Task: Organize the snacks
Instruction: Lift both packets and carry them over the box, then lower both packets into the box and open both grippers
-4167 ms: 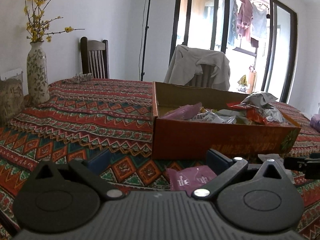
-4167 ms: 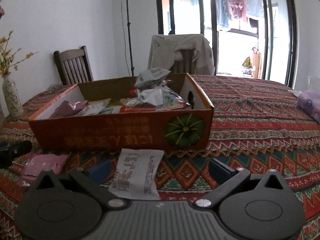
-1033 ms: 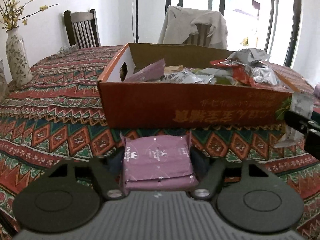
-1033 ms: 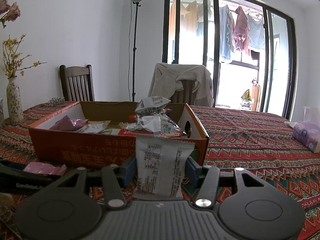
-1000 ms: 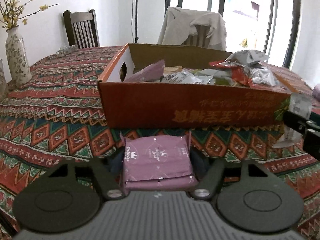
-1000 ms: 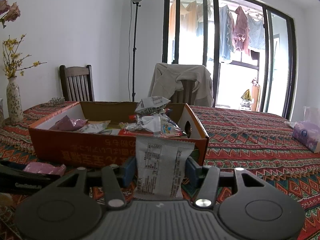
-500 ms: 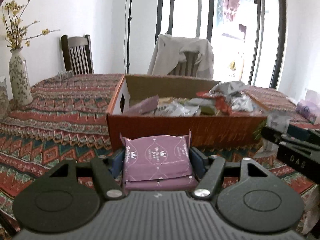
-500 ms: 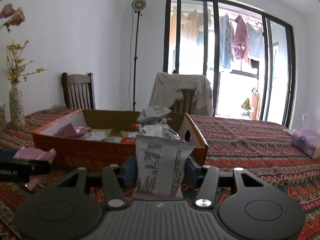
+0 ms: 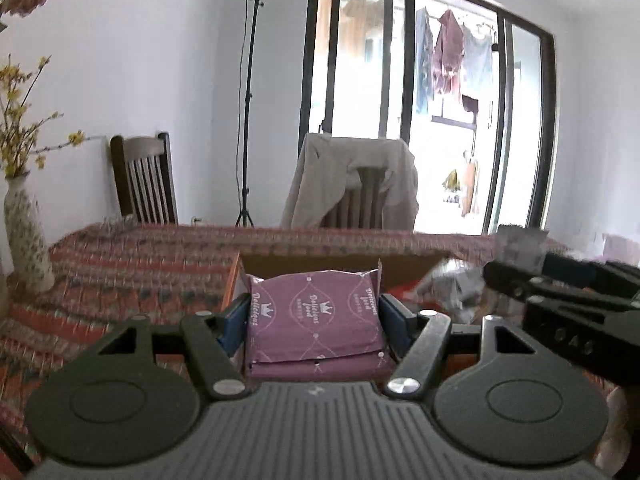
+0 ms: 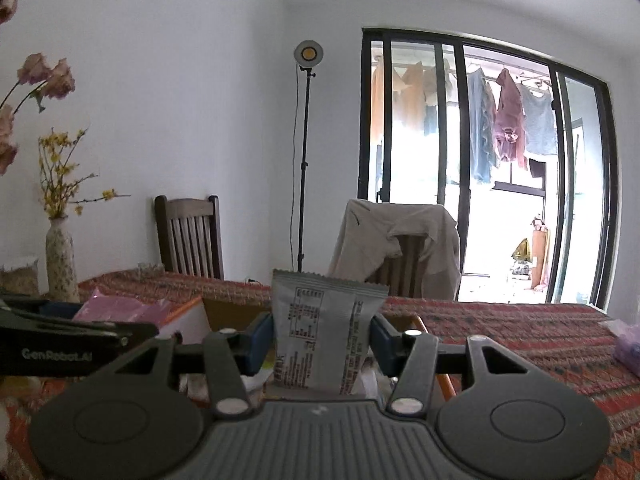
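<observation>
My left gripper is shut on a purple snack packet, held in the air just in front of the orange cardboard box. Foil snack bags lie in the box's right part. My right gripper is shut on a white-grey snack packet standing upright between its pads, above the box's right end. The right gripper with its packet shows at the right of the left wrist view. The left gripper with the purple packet shows at the left of the right wrist view.
The table wears a red patterned cloth. A flower vase stands at its far left. Two chairs stand behind the table, one draped with a beige garment. A lamp stand and a glass door are beyond. A purple tissue pack lies far right.
Both grippers have risen and tilted up with their packets. The box now sits low and mostly hidden behind the held packets, and more wall and window show.
</observation>
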